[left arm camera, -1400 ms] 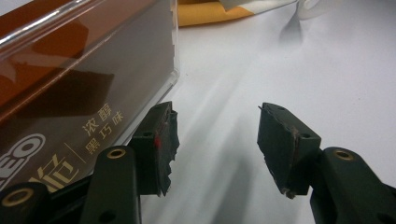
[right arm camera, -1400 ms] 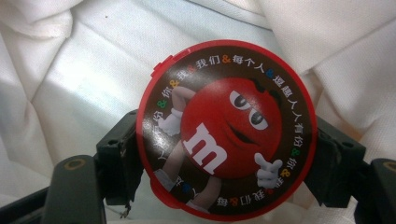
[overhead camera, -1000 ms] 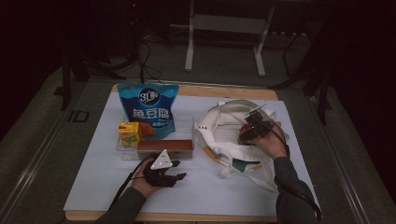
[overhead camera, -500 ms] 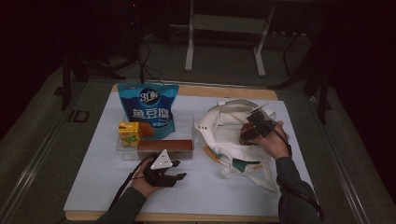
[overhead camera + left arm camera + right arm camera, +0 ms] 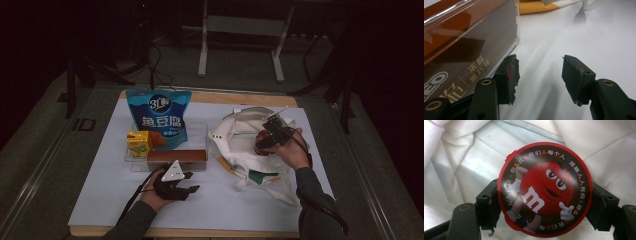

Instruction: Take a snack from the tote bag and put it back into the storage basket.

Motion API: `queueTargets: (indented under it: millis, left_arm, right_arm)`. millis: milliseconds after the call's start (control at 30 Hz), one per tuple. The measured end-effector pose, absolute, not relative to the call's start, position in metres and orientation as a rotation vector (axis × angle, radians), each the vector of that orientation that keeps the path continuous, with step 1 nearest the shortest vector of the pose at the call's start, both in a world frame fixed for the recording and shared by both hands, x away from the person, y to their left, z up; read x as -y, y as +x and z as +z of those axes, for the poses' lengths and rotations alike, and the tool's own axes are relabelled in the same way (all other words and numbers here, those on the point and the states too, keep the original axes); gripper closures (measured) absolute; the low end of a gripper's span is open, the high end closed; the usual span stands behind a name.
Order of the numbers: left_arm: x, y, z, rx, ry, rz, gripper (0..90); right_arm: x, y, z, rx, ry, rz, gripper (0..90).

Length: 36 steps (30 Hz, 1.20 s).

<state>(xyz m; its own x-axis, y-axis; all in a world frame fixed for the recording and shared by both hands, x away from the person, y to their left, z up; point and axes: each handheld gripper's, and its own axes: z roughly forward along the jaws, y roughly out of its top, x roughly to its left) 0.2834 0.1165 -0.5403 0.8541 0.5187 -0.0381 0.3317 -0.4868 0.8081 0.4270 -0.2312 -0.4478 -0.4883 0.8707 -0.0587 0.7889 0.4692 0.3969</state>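
Over the white bag (image 5: 250,150) on the right half of the surface (image 5: 100,200), the right tongs (image 5: 266,141) grip a round red candy tub (image 5: 544,188), one jaw pressed to each side of its lid rim. The right gripper view looks straight onto the lid with white cloth all round it, so the tub seems to hang in or just above the bag's mouth; I'd judge it is being put in. To do that well, I would keep the tub level, lower it until cloth bears it, and only then let the jaws part, since a round rim held at two points could turn or slip. The bag's soft folds and the strap loop (image 5: 235,116) toward the far edge could catch a jaw on the way out.

Near the front edge, the left tongs (image 5: 175,184) rest on the surface with jaws apart and nothing between them, just beside a brown box (image 5: 461,50). That box lies against a clear tray (image 5: 197,132), with a yellow carton (image 5: 139,142) and a blue pouch (image 5: 159,117) behind it. All of these sit well apart from the bag and should not hinder the right hand (image 5: 289,150).
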Motion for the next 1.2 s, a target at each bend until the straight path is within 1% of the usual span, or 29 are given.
queueTargets:
  millis: [667,1200]
  left_arm:
    - [-0.117,0.283,-0.540,-0.616,2.123,0.262,46.0]
    - [-0.118,0.283,-0.540,-0.617,2.113,0.259,45.9]
  right_arm:
    - [0.225,0.422,-0.435,-2.469,1.375,0.488,25.7]
    - [0.211,0.415,-0.421,-2.492,1.284,0.511,25.7]
